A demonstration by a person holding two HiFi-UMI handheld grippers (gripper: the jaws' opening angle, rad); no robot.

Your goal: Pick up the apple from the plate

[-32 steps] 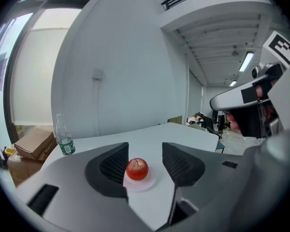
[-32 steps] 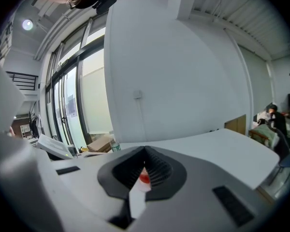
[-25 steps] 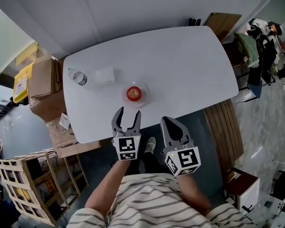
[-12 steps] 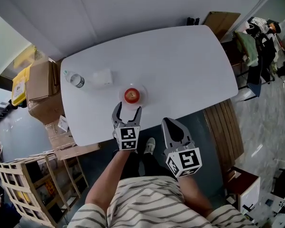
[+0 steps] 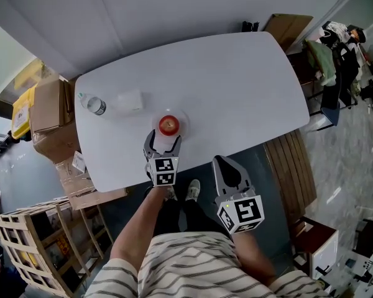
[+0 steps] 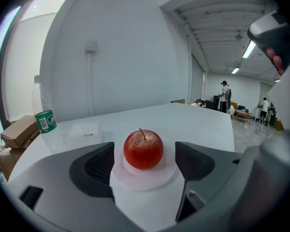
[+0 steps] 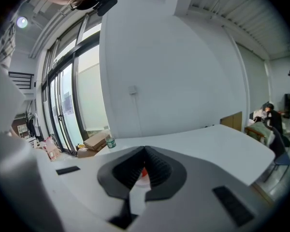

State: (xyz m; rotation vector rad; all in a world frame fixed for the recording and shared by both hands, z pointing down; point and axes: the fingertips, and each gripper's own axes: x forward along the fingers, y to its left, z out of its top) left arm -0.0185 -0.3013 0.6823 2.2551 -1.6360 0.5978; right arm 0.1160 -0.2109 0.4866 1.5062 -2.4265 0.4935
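White table (image 5: 236,79) holds a plate (image 6: 146,177) with the apple (image 6: 143,149) on it. Left gripper (image 5: 163,140), jaws just opened wide, points at the apple just ahead, untouched. Right gripper (image 5: 224,161) has its jaws together, empty.

My left hand-held gripper (image 5: 162,143) has moved forward and down, past the white table's (image 5: 236,85) near edge, up to the round red apple (image 5: 168,125) on its white plate (image 5: 181,118). Its grey jaws have just been opening, and the apple sits untouched between them.
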